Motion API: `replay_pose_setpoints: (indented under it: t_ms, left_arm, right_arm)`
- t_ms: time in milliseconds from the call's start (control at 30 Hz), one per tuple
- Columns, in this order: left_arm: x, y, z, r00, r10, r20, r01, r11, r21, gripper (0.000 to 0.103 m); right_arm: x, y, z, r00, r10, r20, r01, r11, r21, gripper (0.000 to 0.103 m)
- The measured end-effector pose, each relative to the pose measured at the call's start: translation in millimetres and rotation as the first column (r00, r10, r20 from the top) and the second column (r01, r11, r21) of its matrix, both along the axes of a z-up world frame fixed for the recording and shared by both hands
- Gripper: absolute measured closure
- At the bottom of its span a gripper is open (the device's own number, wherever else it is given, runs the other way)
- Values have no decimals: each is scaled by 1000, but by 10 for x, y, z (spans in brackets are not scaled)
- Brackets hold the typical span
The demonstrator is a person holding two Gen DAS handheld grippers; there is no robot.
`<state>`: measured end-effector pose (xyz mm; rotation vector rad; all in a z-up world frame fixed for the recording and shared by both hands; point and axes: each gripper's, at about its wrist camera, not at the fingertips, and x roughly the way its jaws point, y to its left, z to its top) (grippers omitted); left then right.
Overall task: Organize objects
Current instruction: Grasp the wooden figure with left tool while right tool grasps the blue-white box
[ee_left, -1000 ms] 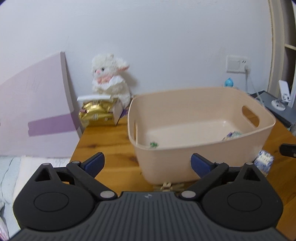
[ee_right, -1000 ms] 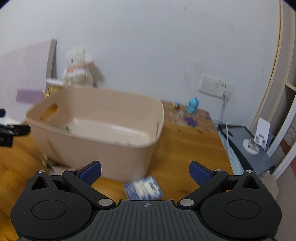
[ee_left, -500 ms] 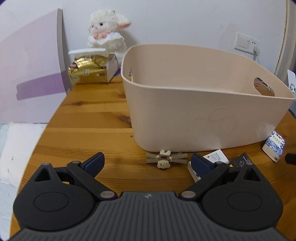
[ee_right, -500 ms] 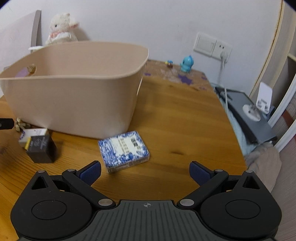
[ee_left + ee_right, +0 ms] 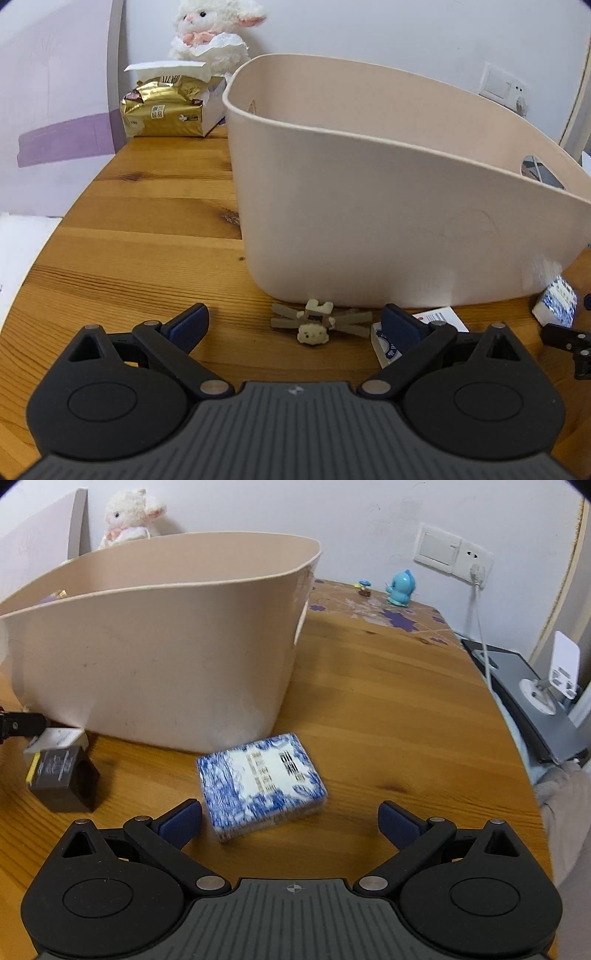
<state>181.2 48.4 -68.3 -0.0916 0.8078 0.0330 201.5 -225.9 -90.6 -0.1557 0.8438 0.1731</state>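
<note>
Beige bin point(image 5: 388, 206) on table point(image 5: 147, 236), blue-white box point(image 5: 260, 784) before wide-open right hand-held gripper point(image 5: 290, 821)

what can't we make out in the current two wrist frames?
- Beige bin contents: both views sit below the rim, so its walls hide the floor.
- Blue-white box print: motion blur in the right view; in the left view it is cut off by the bin's corner.
- White card: the left gripper finger covers part.
- Black box label: too small to read.
- Hair clip: absent from the right view.
</note>
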Motion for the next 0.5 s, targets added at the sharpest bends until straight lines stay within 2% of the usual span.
replay_pose_setpoints:
  t_ms: [100, 167, 267, 333, 400, 500]
  left_arm:
    - [38, 55, -26, 1000, 7, -8, -7, 1000, -28, 1]
    - [52, 59, -41, 1000, 12, -5, -12, 1000, -10, 3]
    - [68, 0, -86, 1000, 8, 1, -8, 996, 84, 5]
    - [50, 3, -89, 1000, 4, 9, -5, 997, 82, 6]
    - [33, 13, -77, 1000, -2, 12, 1, 997, 80, 11]
    - [3, 11, -52, 1000, -14, 23, 12, 997, 81, 25]
  right_arm:
    - [61, -5, -14, 1000, 7, 5, -7, 1000, 20, 0]
    - [85, 7, -18, 1000, 14, 11, -14, 1000, 26, 0]
    - [100, 25, -26, 1000, 21, 18, -21, 999, 34, 1]
    - [88, 42, -31, 999, 24, 22, -24, 999, 40, 3]
    - [72, 33, -29, 999, 27, 24, -28, 998, 58, 9]
    - [38, 35, -10, 999, 33, 28, -34, 997, 67, 17]
